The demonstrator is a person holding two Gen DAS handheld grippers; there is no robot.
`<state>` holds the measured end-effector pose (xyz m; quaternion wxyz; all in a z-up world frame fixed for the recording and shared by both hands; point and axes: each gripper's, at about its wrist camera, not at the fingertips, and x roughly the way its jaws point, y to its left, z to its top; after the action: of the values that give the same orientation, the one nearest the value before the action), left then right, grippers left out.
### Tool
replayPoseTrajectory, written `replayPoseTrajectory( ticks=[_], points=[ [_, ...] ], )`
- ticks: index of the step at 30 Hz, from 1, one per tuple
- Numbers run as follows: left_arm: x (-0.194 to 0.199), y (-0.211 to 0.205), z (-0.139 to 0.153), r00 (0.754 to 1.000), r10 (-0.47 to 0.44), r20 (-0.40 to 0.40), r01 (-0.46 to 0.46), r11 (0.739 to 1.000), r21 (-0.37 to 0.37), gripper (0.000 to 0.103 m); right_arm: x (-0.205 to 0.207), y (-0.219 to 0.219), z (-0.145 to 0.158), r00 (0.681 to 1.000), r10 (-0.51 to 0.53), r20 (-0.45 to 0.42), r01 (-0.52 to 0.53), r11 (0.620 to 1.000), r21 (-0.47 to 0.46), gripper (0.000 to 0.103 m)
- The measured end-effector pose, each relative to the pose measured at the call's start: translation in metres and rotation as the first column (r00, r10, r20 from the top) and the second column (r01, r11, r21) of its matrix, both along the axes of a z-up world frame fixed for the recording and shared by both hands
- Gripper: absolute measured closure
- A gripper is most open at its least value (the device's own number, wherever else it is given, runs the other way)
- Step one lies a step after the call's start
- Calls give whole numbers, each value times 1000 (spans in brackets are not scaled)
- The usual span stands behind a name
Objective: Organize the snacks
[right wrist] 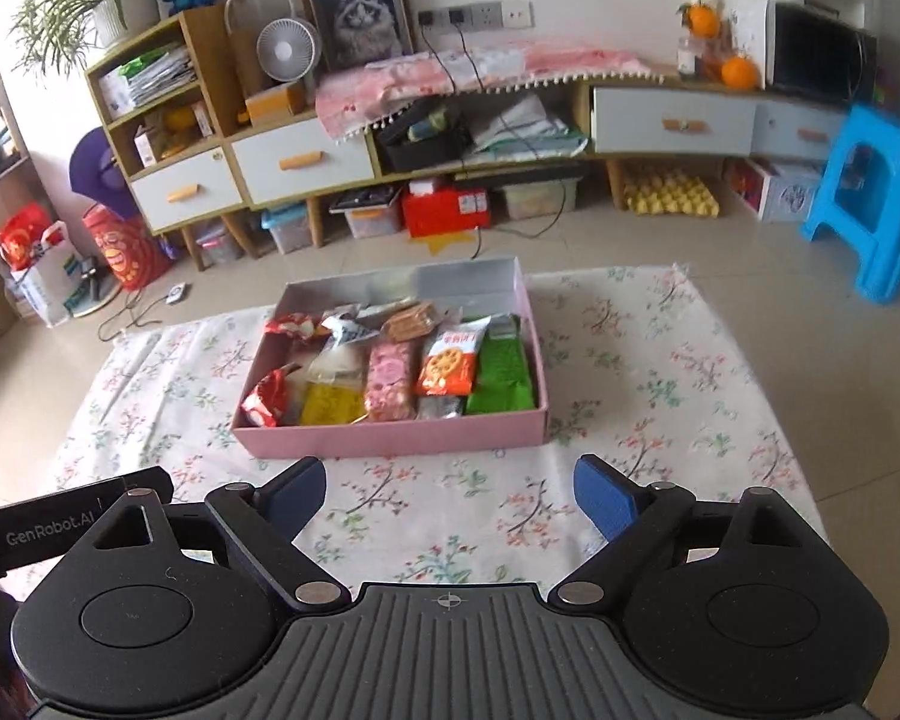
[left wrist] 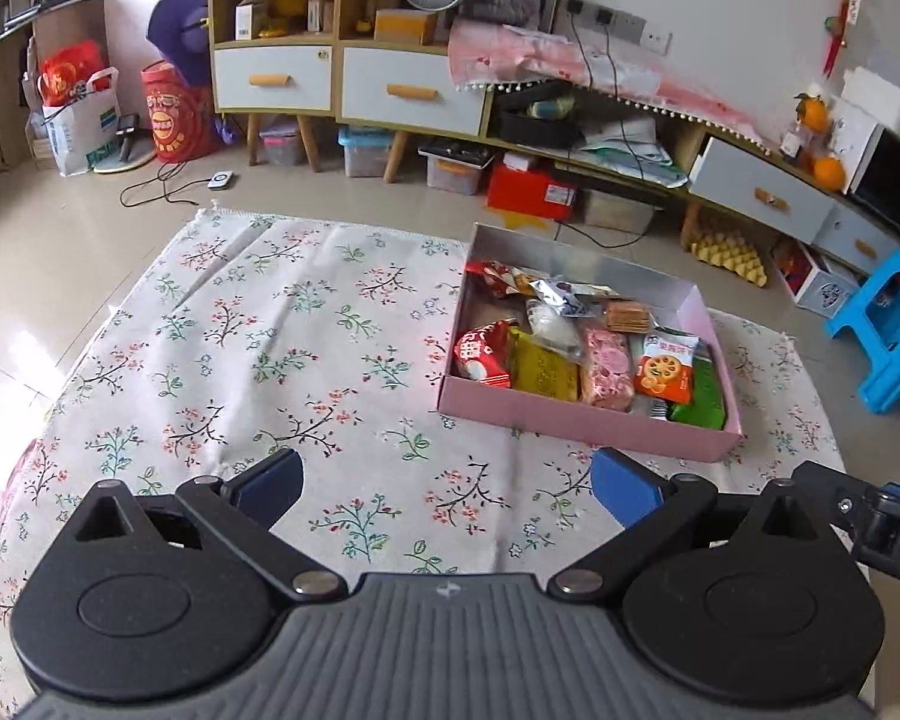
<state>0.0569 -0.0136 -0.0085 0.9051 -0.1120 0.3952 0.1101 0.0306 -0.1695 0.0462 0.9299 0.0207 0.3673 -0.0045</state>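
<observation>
A pink box (left wrist: 576, 423) (right wrist: 390, 441) stands on a floral tablecloth (left wrist: 306, 360) (right wrist: 660, 396) and holds several snack packs: a red pack (left wrist: 481, 355) (right wrist: 267, 399), a yellow pack (left wrist: 543, 369) (right wrist: 331, 405), a pink bar (left wrist: 607, 369) (right wrist: 388, 381), an orange cracker pack (left wrist: 666, 369) (right wrist: 450, 360) and a green pack (left wrist: 705, 399) (right wrist: 501, 381). My left gripper (left wrist: 447, 489) is open and empty, in front of the box and to its left. My right gripper (right wrist: 450, 495) is open and empty, just in front of the box's near wall.
Beyond the table stand a low cabinet with white drawers (left wrist: 414, 90) (right wrist: 672, 120), storage bins on the floor (right wrist: 444, 207), and a blue plastic stool (left wrist: 894, 336) (right wrist: 870, 198) at the right. The other gripper's body (left wrist: 888, 516) (right wrist: 60, 519) shows at each view's edge.
</observation>
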Motion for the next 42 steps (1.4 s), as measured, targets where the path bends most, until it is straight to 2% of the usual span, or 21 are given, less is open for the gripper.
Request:
replayPoseTrajectory(
  ticks=[5,14,29,42],
  points=[
    [-7,-4,1,1000,16,23,-17,999,43,1,4,-1,-3,1000,-3,-14,2,1000,-25,11],
    [-6,-11,2,1000,-23,20,21,994,105,0,4,7,-4,1000,8,-9,-9,998,-62,9],
    [-3,-17,-1,998,-59,-20,61,992,106,0,4,10,-6,1000,17,-18,-18,996,-91,8],
    [-2,-19,-2,997,-75,-31,77,991,105,0,3,16,-8,1000,20,-11,-22,987,-158,7]
  ],
)
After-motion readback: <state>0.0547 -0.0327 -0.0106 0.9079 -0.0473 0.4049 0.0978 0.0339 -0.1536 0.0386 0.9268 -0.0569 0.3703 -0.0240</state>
